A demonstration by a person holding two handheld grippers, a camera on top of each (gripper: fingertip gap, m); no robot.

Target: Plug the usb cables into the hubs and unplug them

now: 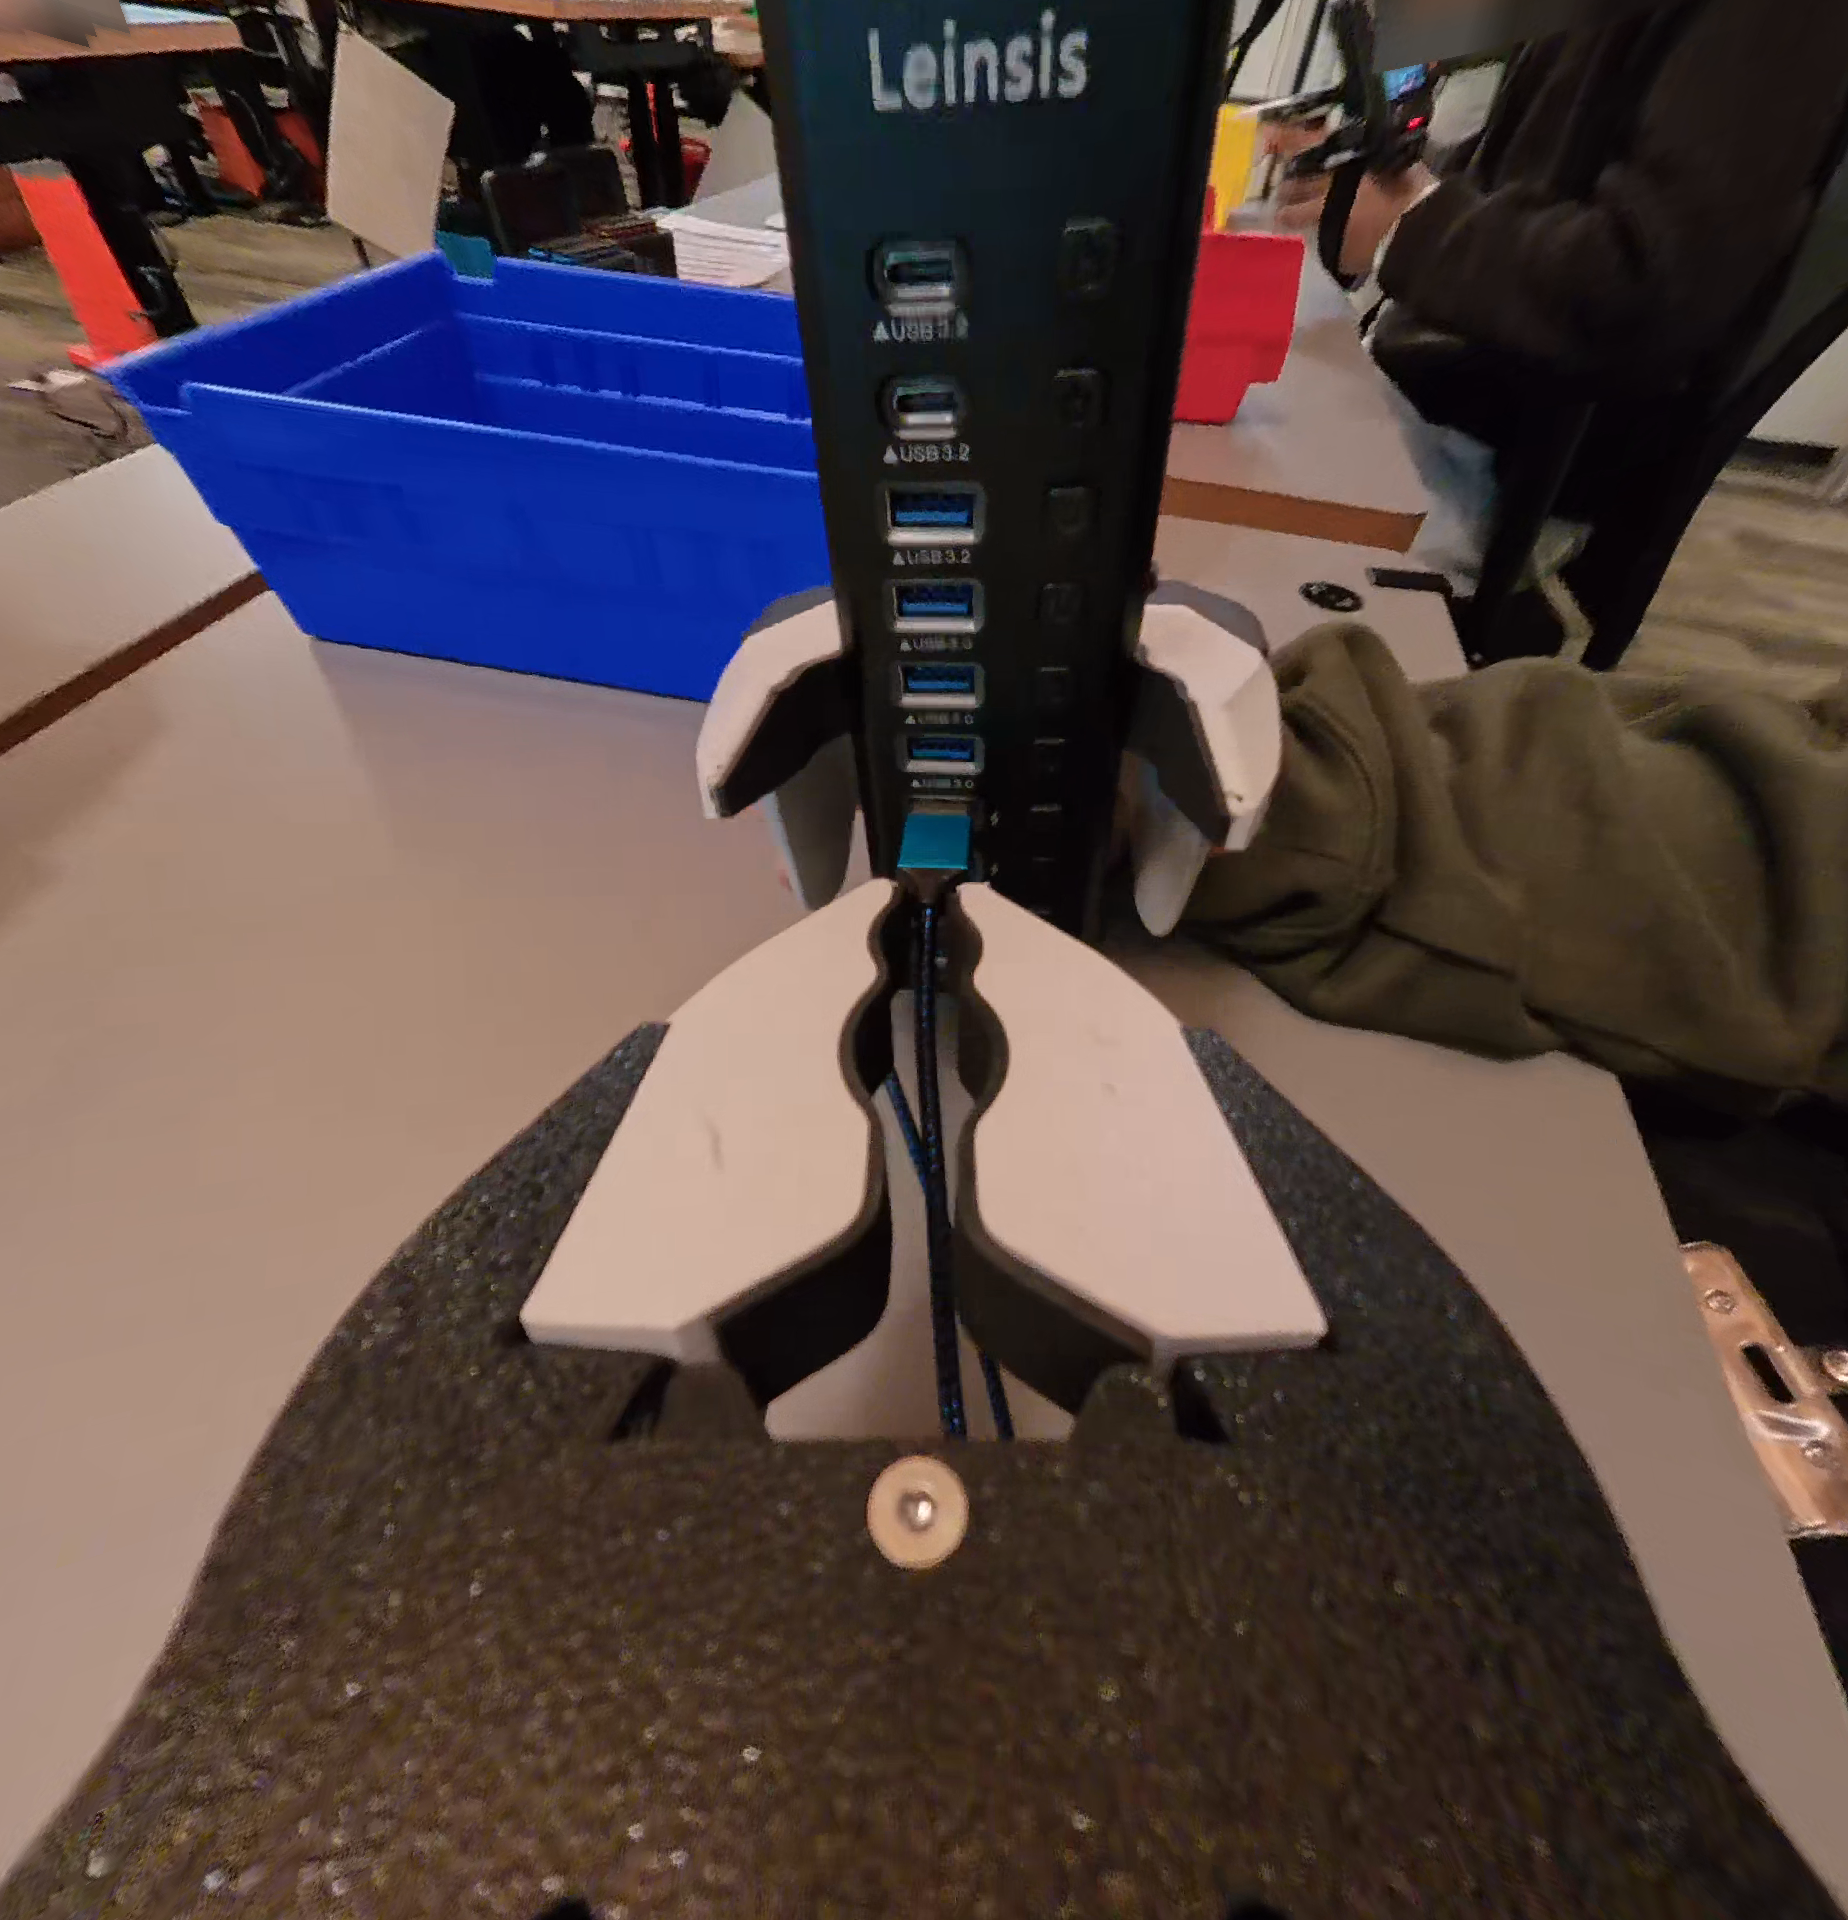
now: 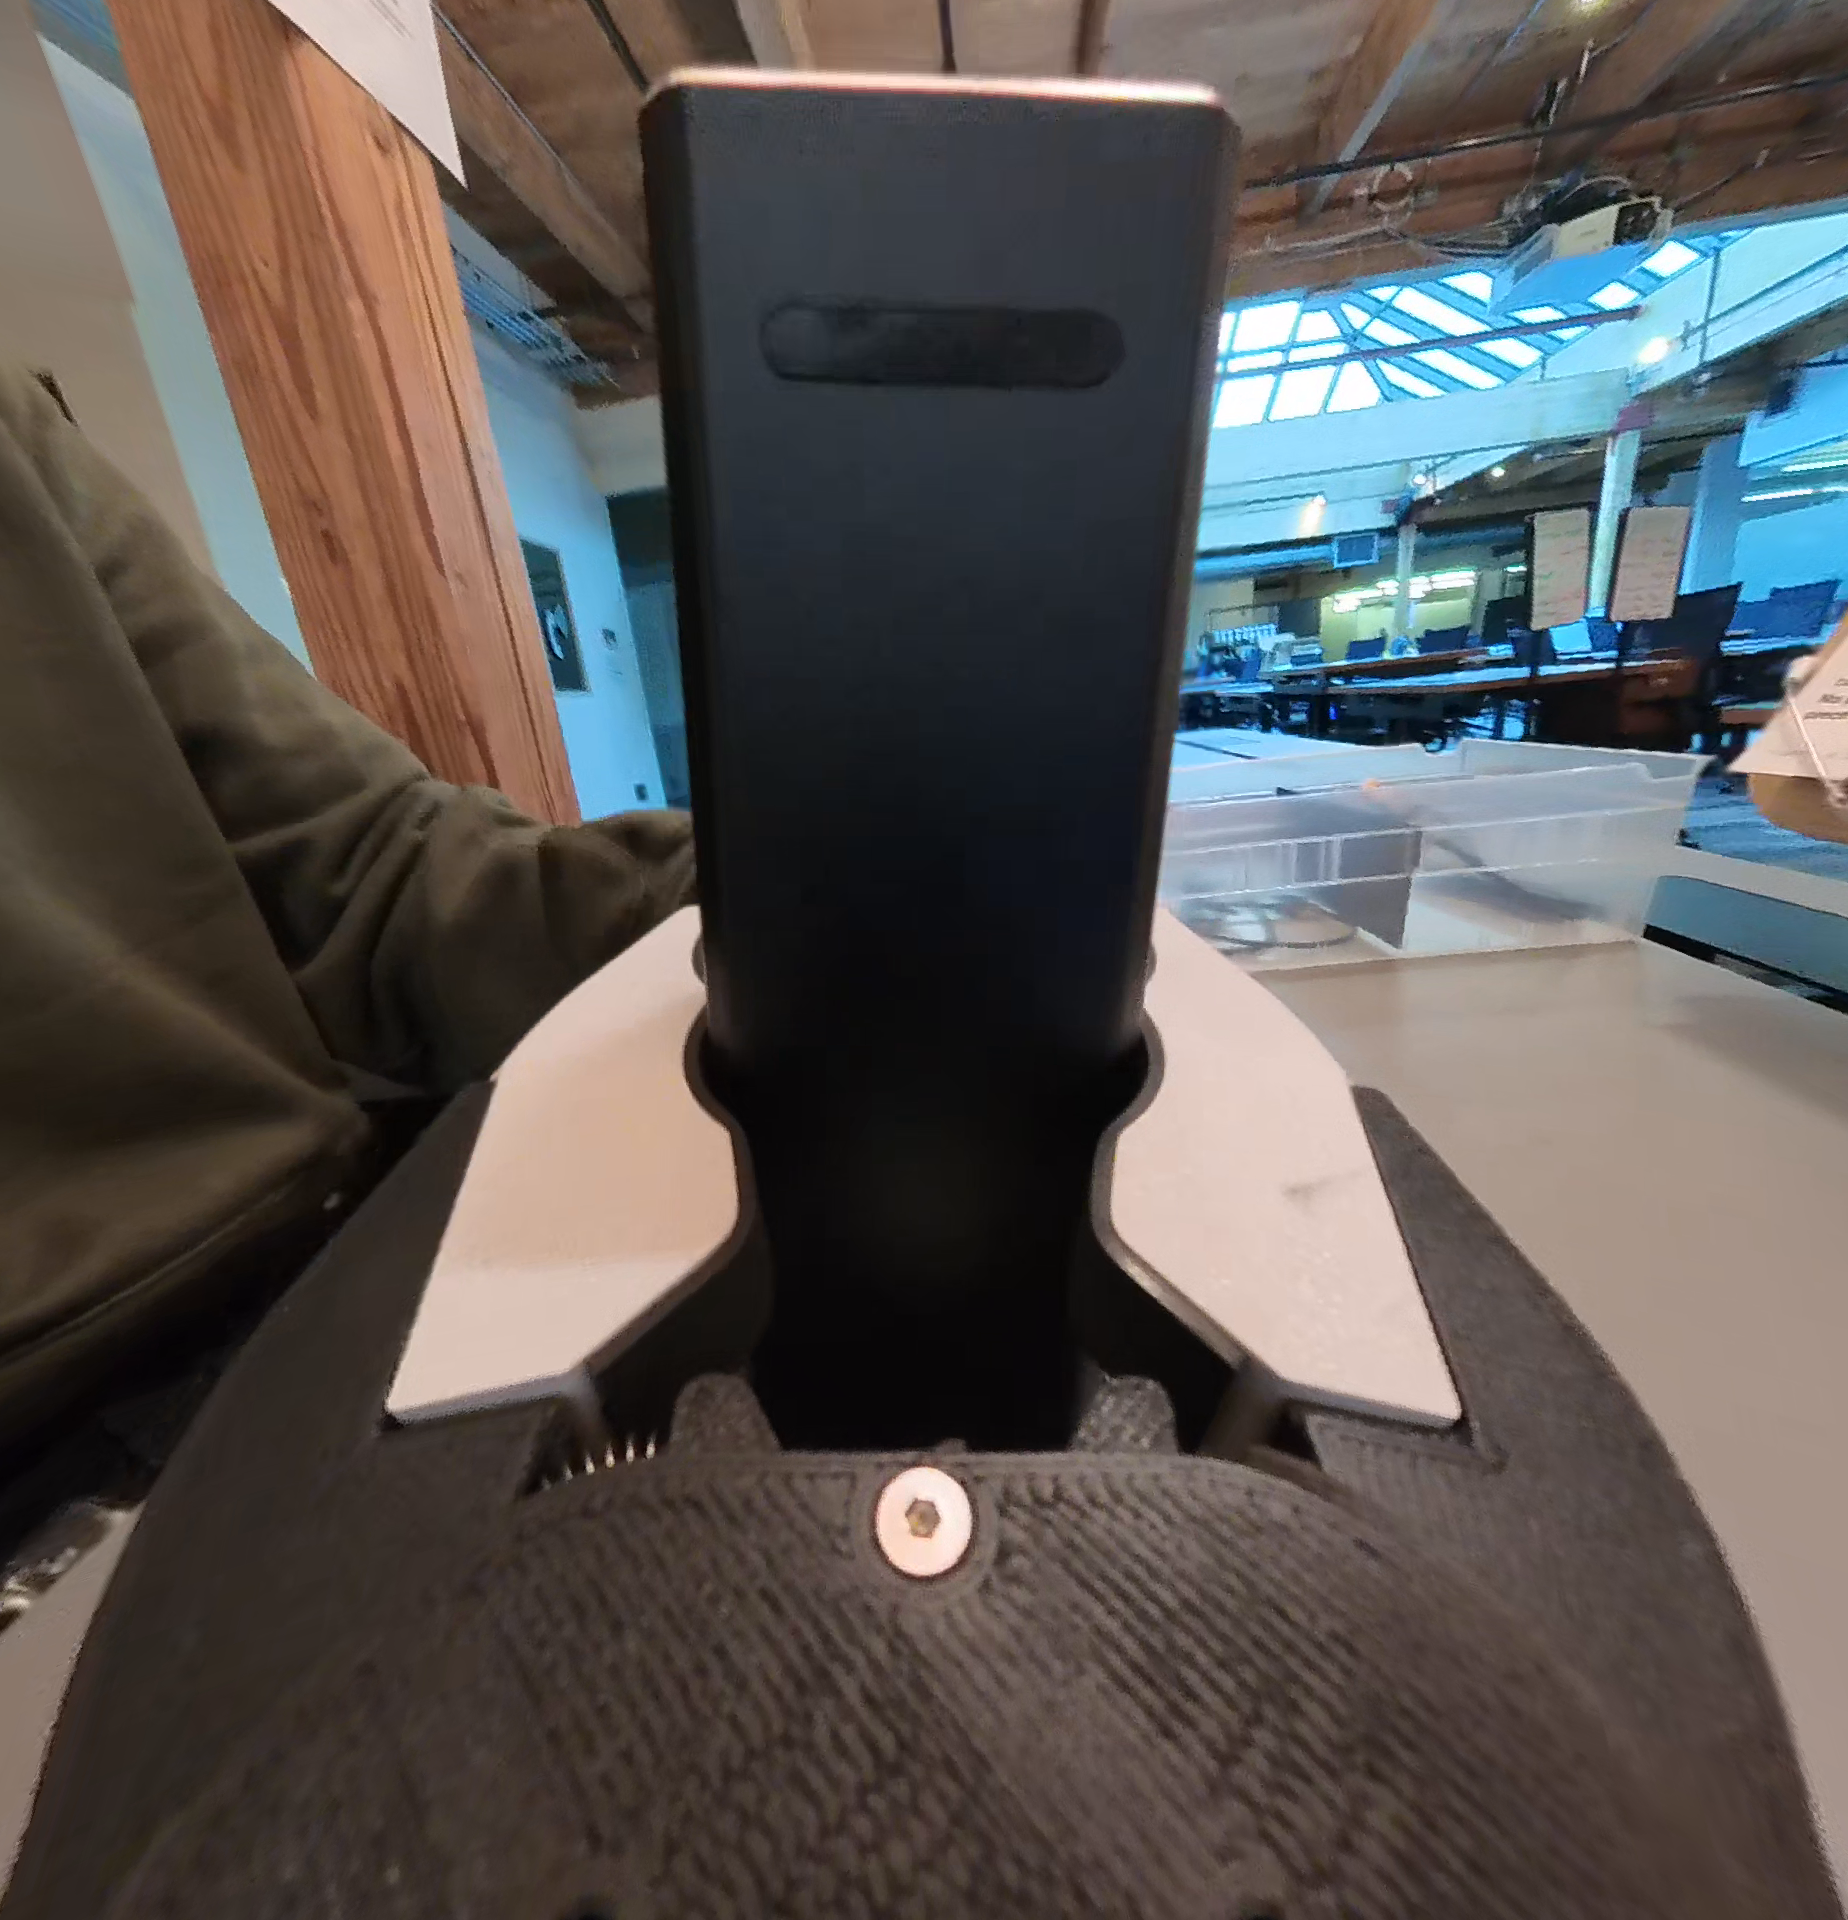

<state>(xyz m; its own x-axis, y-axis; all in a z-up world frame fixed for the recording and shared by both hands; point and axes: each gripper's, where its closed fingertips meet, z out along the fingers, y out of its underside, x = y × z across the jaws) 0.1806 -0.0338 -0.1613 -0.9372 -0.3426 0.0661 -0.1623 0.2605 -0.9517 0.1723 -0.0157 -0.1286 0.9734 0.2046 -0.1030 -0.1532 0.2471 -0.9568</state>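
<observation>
The hub (image 1: 987, 436) is being clamped upright by the right tool (image 1: 987, 748); the cable (image 1: 932, 1049), plugged into the hub's lowest port, is being pinched by the left tool (image 1: 930, 904).

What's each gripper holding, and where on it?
Left gripper: USB cable, pinched just behind its teal plug. Right gripper: black USB hub, clamped across its lower sides.

Soft even indoor light, fisheye warping at edges, slightly blurred backgrounds.

Grey table (image 1: 328, 935): blue bin (image 1: 484, 488), clear bin (image 2: 1439, 862).
</observation>
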